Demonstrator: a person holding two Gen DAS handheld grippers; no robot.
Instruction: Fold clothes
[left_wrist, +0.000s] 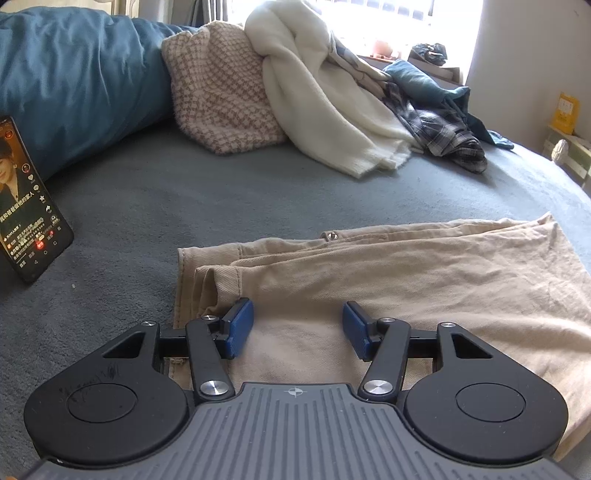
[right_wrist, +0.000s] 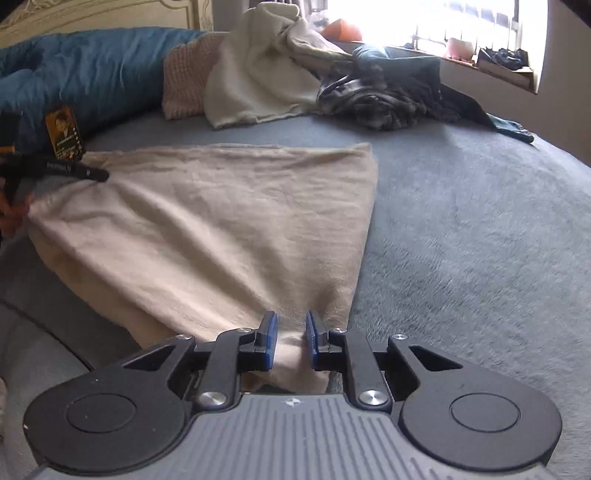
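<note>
Left view: left gripper (left_wrist: 298, 328) hovers low over the trousers (left_wrist: 406, 288) near the waistband, jaws about half open, nothing between the pads; a metal button (left_wrist: 333, 235) shows only here.
Right view: right gripper (right_wrist: 291, 338) has its jaws narrowed around a bunched corner of the trousers (right_wrist: 207, 229); whether the pads press the cloth, cannot tell. The left gripper (right_wrist: 74, 170) shows at the trousers' far left edge.
Trousers: beige, lying folded flat on the bed (left_wrist: 184, 192).
Phone (left_wrist: 27, 206): left of the trousers, screen lit.
Pile (left_wrist: 314, 85): unfolded clothes beyond the trousers, beside a blue duvet (left_wrist: 81, 74).
Room: bright window (right_wrist: 461, 22) behind the pile.
</note>
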